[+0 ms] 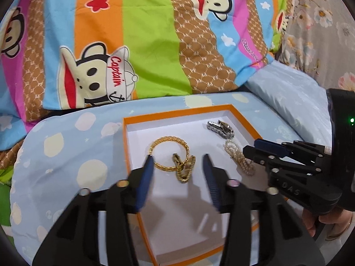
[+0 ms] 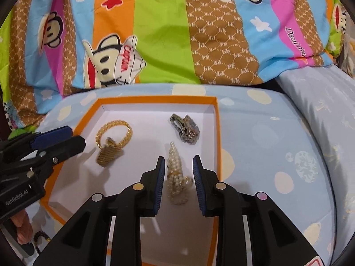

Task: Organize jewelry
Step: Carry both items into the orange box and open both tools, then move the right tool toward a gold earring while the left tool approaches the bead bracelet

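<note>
An orange-rimmed box point(image 1: 125, 141) with a white floor lies on the blue bedding; it also shows in the right wrist view point(image 2: 218, 128). In it lie a gold bracelet point(image 1: 169, 154) point(image 2: 114, 133), a gold watch point(image 1: 184, 168) point(image 2: 108, 153), a silver watch point(image 1: 220, 128) point(image 2: 186, 128) and a pearl bracelet point(image 1: 239, 159) point(image 2: 176, 177). My left gripper point(image 1: 178, 163) is open above the gold pieces. My right gripper point(image 2: 179, 166) is open, with its fingers on either side of the pearl bracelet.
A striped cartoon-monkey quilt point(image 1: 155, 33) is bunched behind the box. A pale blue pillow point(image 2: 321, 102) lies to the right. The light blue dotted sheet point(image 2: 266, 144) surrounds the box. A dark beaded item point(image 2: 41, 237) lies at the lower left outside the box.
</note>
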A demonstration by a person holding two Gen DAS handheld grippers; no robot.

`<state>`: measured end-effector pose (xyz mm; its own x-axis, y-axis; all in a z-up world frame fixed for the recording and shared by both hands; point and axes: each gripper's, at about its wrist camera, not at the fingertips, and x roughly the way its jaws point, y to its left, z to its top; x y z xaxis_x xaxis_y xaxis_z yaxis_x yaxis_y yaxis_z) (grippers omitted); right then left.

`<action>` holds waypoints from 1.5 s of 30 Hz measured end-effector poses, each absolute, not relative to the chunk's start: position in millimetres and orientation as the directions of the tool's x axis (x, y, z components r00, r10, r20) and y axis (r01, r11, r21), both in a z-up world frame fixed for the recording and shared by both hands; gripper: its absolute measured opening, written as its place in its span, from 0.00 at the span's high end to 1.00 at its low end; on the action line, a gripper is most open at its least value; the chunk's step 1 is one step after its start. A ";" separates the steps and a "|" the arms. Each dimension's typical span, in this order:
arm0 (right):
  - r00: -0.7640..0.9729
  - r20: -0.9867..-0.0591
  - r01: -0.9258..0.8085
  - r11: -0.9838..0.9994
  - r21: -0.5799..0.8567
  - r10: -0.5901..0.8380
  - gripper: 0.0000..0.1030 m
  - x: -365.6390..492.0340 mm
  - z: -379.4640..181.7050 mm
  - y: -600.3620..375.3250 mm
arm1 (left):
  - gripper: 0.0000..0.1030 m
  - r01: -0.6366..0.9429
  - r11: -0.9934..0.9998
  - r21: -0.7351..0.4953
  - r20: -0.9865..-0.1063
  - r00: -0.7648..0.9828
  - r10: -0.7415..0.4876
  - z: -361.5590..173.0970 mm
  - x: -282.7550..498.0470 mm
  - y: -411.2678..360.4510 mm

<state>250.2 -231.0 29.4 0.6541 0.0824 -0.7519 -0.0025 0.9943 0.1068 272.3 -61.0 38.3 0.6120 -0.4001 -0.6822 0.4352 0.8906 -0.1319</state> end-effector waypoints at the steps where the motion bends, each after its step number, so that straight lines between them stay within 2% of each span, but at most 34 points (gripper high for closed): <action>1: 0.667 -0.740 0.003 0.993 0.116 0.085 0.74 244.7 35.8 -233.9 | 0.49 0.425 0.894 -0.138 -0.676 0.620 -0.399 42.0 270.6 -56.7; 6: 0.707 -0.700 0.017 0.988 0.156 0.098 0.74 214.4 61.1 -243.3 | 0.49 0.381 0.906 -0.185 -0.643 0.650 -0.405 66.5 256.0 -24.6; 12: 0.730 -0.676 0.011 0.986 0.167 0.106 0.71 156.7 76.2 -239.3 | 0.48 0.347 0.922 -0.175 -0.626 0.683 -0.376 80.8 219.2 10.6; 14: 0.734 -0.672 0.014 0.987 0.159 0.098 0.68 136.7 76.1 -235.2 | 0.48 0.341 0.922 -0.183 -0.636 0.674 -0.376 77.1 205.1 17.9; 23: 0.703 -0.705 0.045 0.983 0.177 0.094 0.68 77.1 42.7 -223.9 | 0.48 0.333 0.925 -0.184 -0.690 0.626 -0.363 39.2 146.8 28.4; 28: 0.682 -0.723 0.050 0.978 0.203 0.115 0.68 59.6 25.8 -217.8 | 0.48 0.327 0.929 -0.173 -0.715 0.607 -0.347 18.4 127.0 23.9; 38: 0.662 -0.737 0.024 0.978 0.205 0.138 0.68 48.5 15.0 -198.5 | 0.48 0.348 0.923 -0.162 -0.717 0.601 -0.353 9.9 108.7 16.3; 41: 0.659 -0.739 0.015 0.979 0.202 0.143 0.68 47.5 14.2 -194.9 | 0.42 0.348 0.925 -0.151 -0.723 0.599 -0.343 6.3 105.6 15.6; 43: 0.656 -0.741 0.012 0.980 0.198 0.142 0.68 47.5 13.9 -193.9 | 0.34 0.340 0.930 -0.141 -0.726 0.603 -0.331 3.7 105.8 16.1; 45: 0.656 -0.741 0.013 0.979 0.202 0.143 0.68 48.0 14.0 -194.1 | 0.33 0.331 0.936 -0.121 -0.730 0.609 -0.310 1.6 107.4 16.2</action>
